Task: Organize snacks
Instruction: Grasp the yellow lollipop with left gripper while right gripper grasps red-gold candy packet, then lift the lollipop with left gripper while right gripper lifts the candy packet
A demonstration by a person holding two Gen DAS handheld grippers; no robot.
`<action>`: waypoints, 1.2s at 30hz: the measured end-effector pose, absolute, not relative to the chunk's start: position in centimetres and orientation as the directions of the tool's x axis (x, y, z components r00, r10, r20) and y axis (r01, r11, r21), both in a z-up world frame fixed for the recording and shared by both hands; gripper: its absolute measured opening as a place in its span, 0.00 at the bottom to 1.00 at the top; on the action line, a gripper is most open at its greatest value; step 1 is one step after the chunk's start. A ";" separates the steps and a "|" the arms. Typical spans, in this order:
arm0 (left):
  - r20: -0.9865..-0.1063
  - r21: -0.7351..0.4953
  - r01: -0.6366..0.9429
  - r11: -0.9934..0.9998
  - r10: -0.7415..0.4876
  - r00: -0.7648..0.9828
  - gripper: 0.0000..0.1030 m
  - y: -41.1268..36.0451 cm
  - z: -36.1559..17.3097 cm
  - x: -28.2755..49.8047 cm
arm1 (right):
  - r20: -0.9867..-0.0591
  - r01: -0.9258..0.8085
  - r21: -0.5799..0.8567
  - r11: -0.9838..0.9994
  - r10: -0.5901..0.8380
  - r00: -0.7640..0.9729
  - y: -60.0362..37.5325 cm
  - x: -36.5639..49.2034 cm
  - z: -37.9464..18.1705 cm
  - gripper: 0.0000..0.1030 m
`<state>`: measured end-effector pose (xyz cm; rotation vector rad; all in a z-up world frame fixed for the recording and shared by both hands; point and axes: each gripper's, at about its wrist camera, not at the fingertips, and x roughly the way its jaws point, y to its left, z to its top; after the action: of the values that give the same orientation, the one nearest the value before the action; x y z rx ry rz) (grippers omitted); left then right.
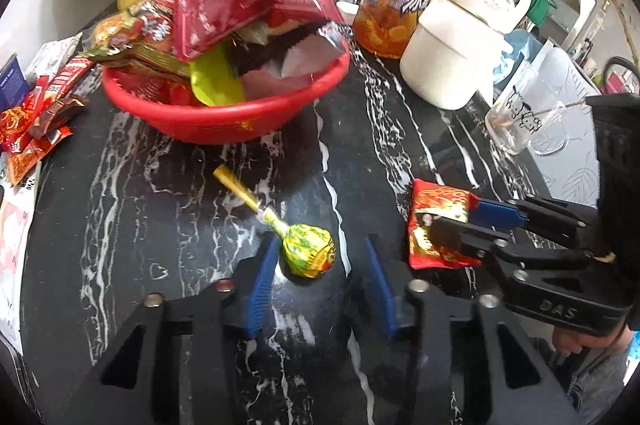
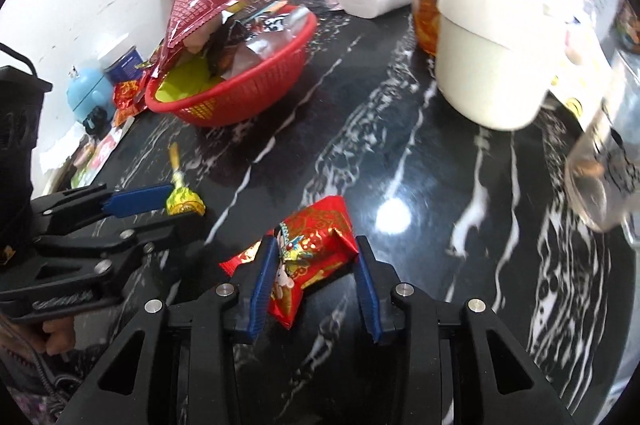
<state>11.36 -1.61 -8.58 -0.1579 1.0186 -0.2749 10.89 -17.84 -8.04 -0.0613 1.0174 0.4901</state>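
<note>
- Fingers of the left gripper (image 1: 320, 277) are spread wide, with the head of the lollipop (image 1: 310, 255) lying on the black marble table (image 1: 200, 225) between them.
- Fingers of the right gripper (image 2: 316, 281) are parted around the red snack packet (image 2: 316, 245); contact cannot be judged.
- Each closure would best be centred before lifting.
- Both snacks are presumably meant for the red basket (image 1: 224, 121), already heaped.
</note>
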 end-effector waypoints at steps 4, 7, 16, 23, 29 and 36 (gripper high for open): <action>-0.816 -0.263 0.149 0.953 -0.303 0.493 0.24 -1.5 -8.8 11.8 | -0.826 -0.401 0.187 0.897 0.364 0.430 -18.3 10.4 -8.1 0.36; -0.815 -0.275 0.160 0.948 -0.318 0.484 0.24 -1.6 -8.8 11.7 | -0.825 -0.387 0.193 0.902 0.363 0.434 -18.5 10.2 -8.1 0.36; -0.827 -0.284 0.221 0.933 -0.355 0.436 0.24 -2.9 -8.8 9.2 | -0.822 -0.369 0.205 0.907 0.364 0.438 -19.1 8.2 -8.0 0.36; -0.844 -0.260 0.288 0.922 -0.362 0.395 0.24 -3.9 -8.6 6.0 | -0.824 -0.375 0.204 0.905 0.365 0.433 -19.6 5.5 -8.0 0.37; -0.853 -0.251 0.310 0.917 -0.361 0.377 0.24 -4.5 -8.4 4.2 | -0.835 -0.367 0.197 0.909 0.351 0.423 -20.3 3.2 -7.9 0.44; -0.854 -0.251 0.305 0.919 -0.359 0.377 0.24 -4.4 -8.2 3.4 | -0.836 -0.257 0.238 0.937 0.332 0.436 -21.7 1.4 -7.9 0.68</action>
<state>3.42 -4.39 -8.23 -0.0549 1.1063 -0.4246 1.38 -21.67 -7.88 0.0786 1.0582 0.3673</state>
